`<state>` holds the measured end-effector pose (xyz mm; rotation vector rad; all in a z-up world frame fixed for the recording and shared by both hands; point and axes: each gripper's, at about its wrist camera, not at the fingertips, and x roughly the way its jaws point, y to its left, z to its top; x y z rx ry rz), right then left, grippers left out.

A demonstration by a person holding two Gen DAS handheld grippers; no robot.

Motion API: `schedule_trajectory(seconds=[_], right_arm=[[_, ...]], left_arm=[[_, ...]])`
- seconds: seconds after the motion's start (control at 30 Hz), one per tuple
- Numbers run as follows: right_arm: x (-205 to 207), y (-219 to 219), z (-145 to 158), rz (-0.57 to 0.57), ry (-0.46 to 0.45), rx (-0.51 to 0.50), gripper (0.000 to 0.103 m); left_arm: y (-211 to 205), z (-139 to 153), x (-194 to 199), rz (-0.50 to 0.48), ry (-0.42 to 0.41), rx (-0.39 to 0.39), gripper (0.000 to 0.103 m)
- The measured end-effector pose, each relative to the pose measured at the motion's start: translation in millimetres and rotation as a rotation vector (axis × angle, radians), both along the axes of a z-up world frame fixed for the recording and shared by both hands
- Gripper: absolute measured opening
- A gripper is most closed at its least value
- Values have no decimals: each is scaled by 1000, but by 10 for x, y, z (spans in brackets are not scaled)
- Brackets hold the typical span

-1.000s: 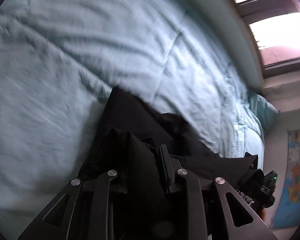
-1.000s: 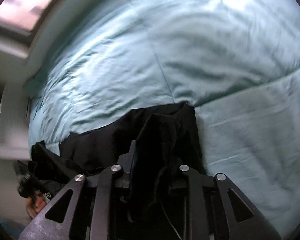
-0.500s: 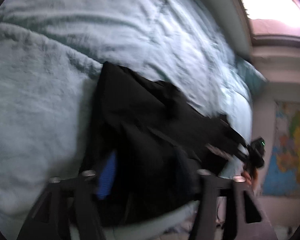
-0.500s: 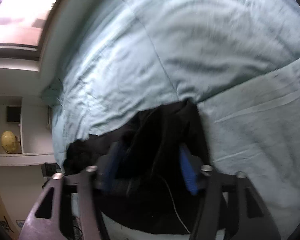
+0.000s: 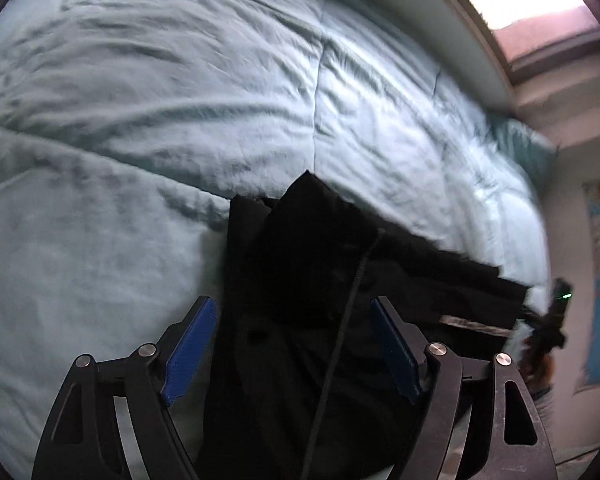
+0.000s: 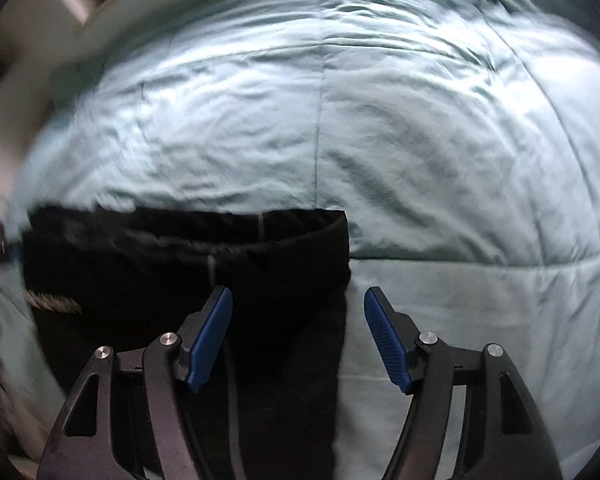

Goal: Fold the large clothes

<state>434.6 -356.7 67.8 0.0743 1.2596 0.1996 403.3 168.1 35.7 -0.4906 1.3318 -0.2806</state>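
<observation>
Left wrist view shows my left gripper (image 5: 292,344) with its blue pads spread wide, gripping nothing, hovering over the black garment (image 5: 320,288) that lies bunched on the pale teal comforter (image 5: 180,80). A thin drawstring (image 5: 348,300) runs across the cloth. My right gripper (image 6: 298,336) is likewise spread apart, straddling the garment's right edge (image 6: 180,264), near the waistband.

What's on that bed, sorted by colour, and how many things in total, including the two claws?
Black: 1, the dark garment lying on the bed.
Pale teal: 1, the comforter under it.
Black claws with blue pads: 2, the left gripper and the right gripper, both open.
Total: 4.
</observation>
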Motion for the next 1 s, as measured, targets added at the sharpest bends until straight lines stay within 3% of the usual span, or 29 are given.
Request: schedule_trajectory(seconds=[0.17, 0.33, 0.53, 0.57, 0.6, 0.67, 0.7, 0.77, 0.83, 1.0], right_arm=[[-33, -31, -160, 80, -5, 14, 75], [233, -50, -450, 61, 2, 55, 75], [505, -18, -721, 66, 58, 165, 76], [511, 0, -737, 68, 57, 162, 75], [504, 17, -742, 67, 50, 151, 65], [451, 24, -679, 54, 11, 120, 45], [401, 22, -627, 47, -12, 86, 35], [284, 33, -500, 41, -56, 32, 29], [179, 48, -368, 43, -89, 21, 27], [-18, 66, 258, -3, -250, -124, 22]], left_arm=[[-150, -267, 282, -65, -3, -4, 80], [-127, -534, 485, -40, 58, -71, 80], [-203, -582, 517, -48, 50, -59, 80], [-202, -568, 511, -36, 38, -56, 75], [-200, -544, 504, -21, 23, -50, 66], [-216, -463, 463, -7, -5, -51, 22], [-227, -418, 440, -5, -22, -47, 19], [-294, -257, 342, -1, -85, 7, 14], [-296, -110, 266, 20, -121, 22, 13], [-100, 546, 137, 122, -268, -9, 13]])
